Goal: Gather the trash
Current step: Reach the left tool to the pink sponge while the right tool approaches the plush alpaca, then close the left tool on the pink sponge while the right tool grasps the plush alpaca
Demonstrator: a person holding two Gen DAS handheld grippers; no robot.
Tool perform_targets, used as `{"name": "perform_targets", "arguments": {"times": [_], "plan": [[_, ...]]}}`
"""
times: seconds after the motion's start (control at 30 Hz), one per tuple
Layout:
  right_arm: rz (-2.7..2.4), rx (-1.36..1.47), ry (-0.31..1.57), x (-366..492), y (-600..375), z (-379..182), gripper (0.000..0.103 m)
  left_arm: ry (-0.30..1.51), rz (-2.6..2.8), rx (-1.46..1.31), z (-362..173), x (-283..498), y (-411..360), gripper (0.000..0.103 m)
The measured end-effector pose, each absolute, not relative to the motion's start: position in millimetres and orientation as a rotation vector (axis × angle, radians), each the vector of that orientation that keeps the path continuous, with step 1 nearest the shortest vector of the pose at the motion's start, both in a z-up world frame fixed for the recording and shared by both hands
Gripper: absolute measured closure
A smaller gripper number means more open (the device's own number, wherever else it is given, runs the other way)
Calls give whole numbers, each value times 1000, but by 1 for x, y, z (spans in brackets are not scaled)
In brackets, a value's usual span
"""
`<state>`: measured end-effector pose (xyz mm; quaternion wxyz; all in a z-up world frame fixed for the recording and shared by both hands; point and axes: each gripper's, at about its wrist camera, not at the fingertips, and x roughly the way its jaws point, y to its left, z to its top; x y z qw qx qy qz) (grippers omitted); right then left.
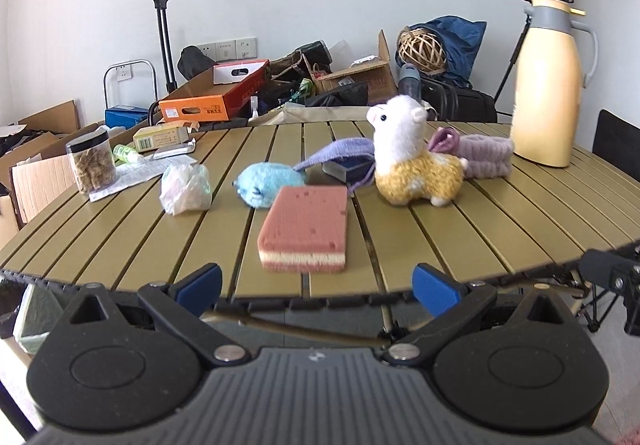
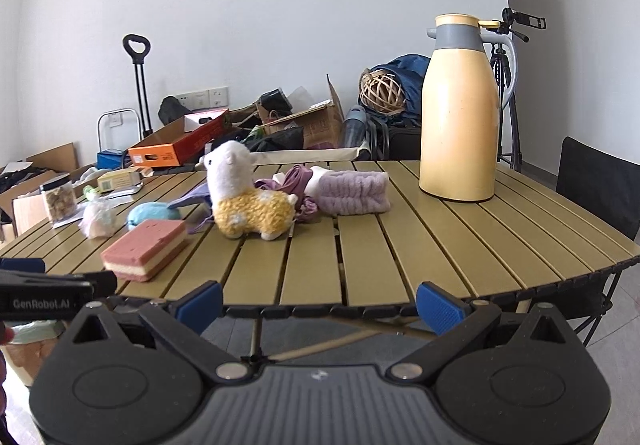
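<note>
A crumpled clear plastic bag (image 1: pixel 186 188) (image 2: pixel 98 220) lies on the slatted olive table (image 1: pixel 500 229) (image 2: pixel 440 245), left of a pink layered sponge (image 1: pixel 306 229) (image 2: pixel 146 249). My left gripper (image 1: pixel 318 289) hangs open just off the table's near edge, straight in front of the sponge, with nothing between its blue pads. My right gripper (image 2: pixel 320 308) is open too, off the near edge further right, facing bare slats. The left gripper's side shows at the left edge of the right wrist view.
On the table stand a white-and-yellow plush llama (image 1: pixel 412 161) (image 2: pixel 250 197), a blue plush (image 1: pixel 270 185), purple cloths (image 2: pixel 354 192), a tall yellow thermos (image 1: pixel 548 85) (image 2: pixel 460 113), a snack jar (image 1: pixel 91 164), a small box and papers. Cardboard boxes and bags crowd the floor behind. A black chair (image 2: pixel 600 185) stands at right.
</note>
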<state>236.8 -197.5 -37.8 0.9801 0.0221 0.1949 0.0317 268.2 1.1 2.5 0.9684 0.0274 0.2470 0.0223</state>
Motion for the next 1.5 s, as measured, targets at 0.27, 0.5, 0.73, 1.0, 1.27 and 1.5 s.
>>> {"name": "perform_targets", "arguments": {"times": [0.27, 0.5, 0.73, 1.0, 1.27, 1.5], "plan": [[58, 43, 382, 273, -193, -41, 0, 517, 69, 20, -2, 316, 8, 0], [55, 46, 370, 296, -190, -45, 0, 515, 61, 3, -10, 347, 9, 0], [48, 70, 364, 311, -191, -53, 0, 526, 51, -23, -21, 371, 13, 1], [72, 70, 351, 321, -182, -57, 0, 585, 44, -50, -31, 386, 16, 32], [89, 87, 344, 333, -166, -53, 0, 558, 39, -79, -28, 383, 22, 33], [125, 95, 330, 350, -142, -45, 0, 473, 45, -112, -9, 369, 38, 33]]}}
